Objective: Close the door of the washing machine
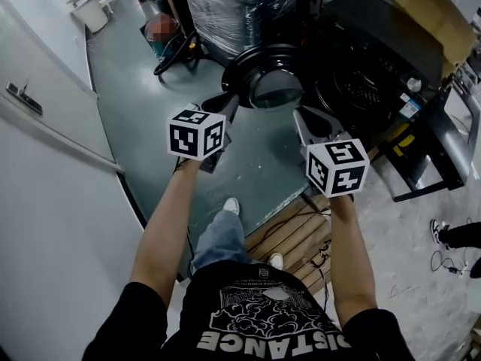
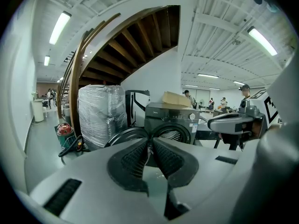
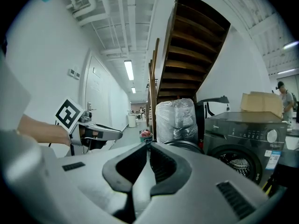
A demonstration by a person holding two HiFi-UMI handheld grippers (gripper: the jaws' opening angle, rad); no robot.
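Observation:
A dark grey front-loading washing machine (image 1: 376,59) stands ahead and to the right, its drum opening showing. Its round door (image 1: 267,74) hangs swung open toward the left. My left gripper (image 1: 229,100) points at the door's near edge, close to it, with its jaws shut on nothing. My right gripper (image 1: 301,115) is level with it, just right of the door and in front of the machine, also shut and empty. From the left gripper view, the door (image 2: 126,136) and the machine (image 2: 170,118) lie just beyond the closed tips (image 2: 150,140). In the right gripper view the machine (image 3: 243,134) stands to the right.
A plastic-wrapped pallet load (image 1: 233,6) stands behind the door, with a red canister and hose (image 1: 161,32) to its left. A white wall with a door (image 1: 45,126) runs along the left. A metal stand (image 1: 428,156) is at the right, and a wooden pallet (image 1: 293,235) lies underfoot.

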